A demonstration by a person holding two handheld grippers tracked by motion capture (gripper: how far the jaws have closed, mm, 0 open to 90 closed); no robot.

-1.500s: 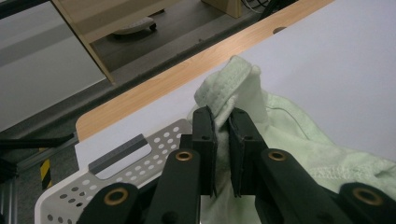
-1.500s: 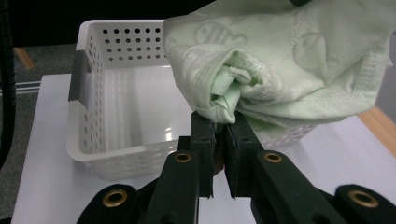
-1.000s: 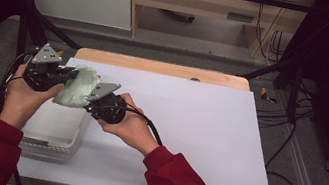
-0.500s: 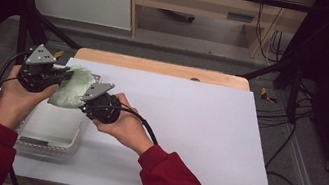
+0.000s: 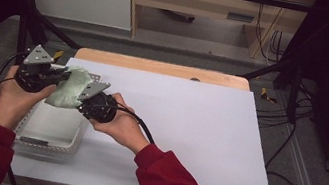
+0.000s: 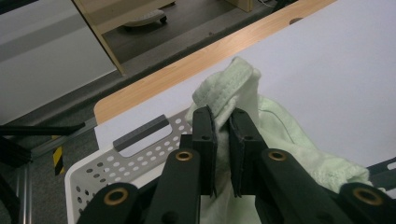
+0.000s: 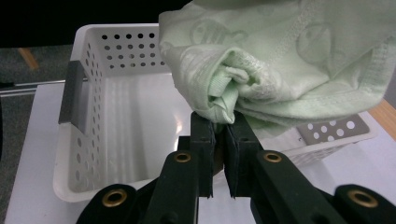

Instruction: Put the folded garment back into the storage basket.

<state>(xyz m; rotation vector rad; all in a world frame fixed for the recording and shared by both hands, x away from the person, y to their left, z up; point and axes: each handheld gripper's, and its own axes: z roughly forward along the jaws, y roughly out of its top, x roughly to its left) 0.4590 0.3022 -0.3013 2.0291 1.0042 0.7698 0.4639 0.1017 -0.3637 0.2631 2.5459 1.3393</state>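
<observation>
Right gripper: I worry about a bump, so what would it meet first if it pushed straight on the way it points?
Probably the far wall of the white basket, past the green cloth that the right gripper holds; depth is unclear.

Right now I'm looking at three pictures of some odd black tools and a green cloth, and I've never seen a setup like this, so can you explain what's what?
A person in red sleeves holds a hand tool in each hand: the left gripper and the right gripper, each with two black jaws. One picture comes from a camera above the white table, looking down. The other two come from small cameras riding on the tools, looking along their jaws. Both grippers are shut on the pale green cloth, pinching its folds and holding it bunched up above a white perforated basket, which sits at the table's left side and looks empty. In the left gripper view the cloth pokes up between the jaws; in the right gripper view the cloth hangs over the basket.
</observation>
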